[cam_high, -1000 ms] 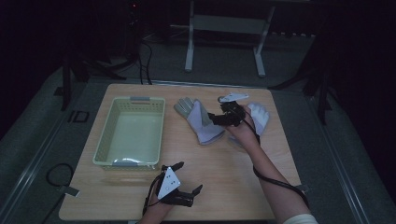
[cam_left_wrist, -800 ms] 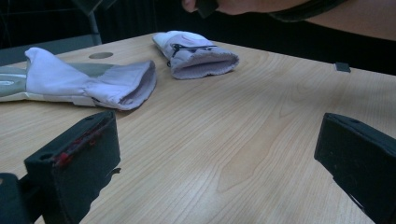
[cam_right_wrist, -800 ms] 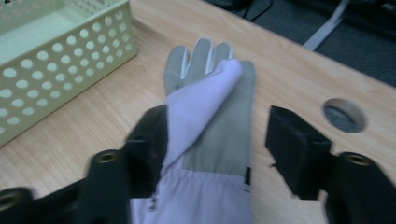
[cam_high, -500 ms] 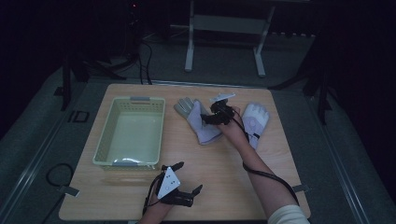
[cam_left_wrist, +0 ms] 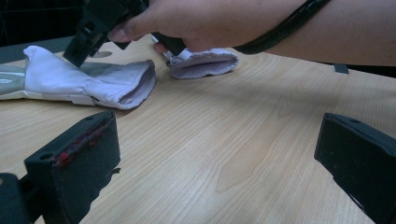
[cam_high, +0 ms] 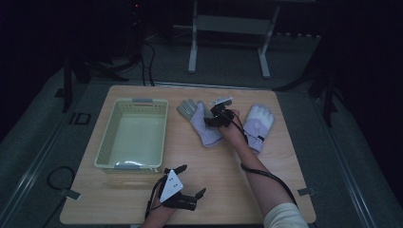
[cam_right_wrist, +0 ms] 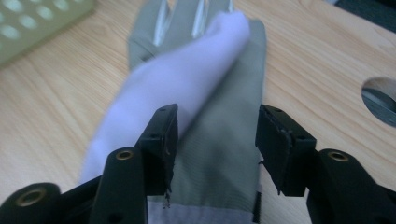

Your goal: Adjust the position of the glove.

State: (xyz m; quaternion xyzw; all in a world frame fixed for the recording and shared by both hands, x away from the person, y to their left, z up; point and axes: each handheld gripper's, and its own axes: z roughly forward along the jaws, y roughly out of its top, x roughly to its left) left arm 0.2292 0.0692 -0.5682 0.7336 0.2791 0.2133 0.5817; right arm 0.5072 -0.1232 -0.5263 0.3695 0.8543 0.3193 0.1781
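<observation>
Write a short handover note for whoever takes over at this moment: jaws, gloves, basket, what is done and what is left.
Right gripper: down over the grey-backed glove at mid-table, jaws straddling its back. They have just been closing but do not yet pinch the fabric.
Left gripper: near the front edge, jaws open, nothing between them.
Second glove: flat on the table, to the right of the right hand.
Basket: at the left of the table, nothing in it.
Done: right gripper lined up on the first glove.
Left: probably close on it, lift it, then handle the second glove; likely both go to the basket.
</observation>
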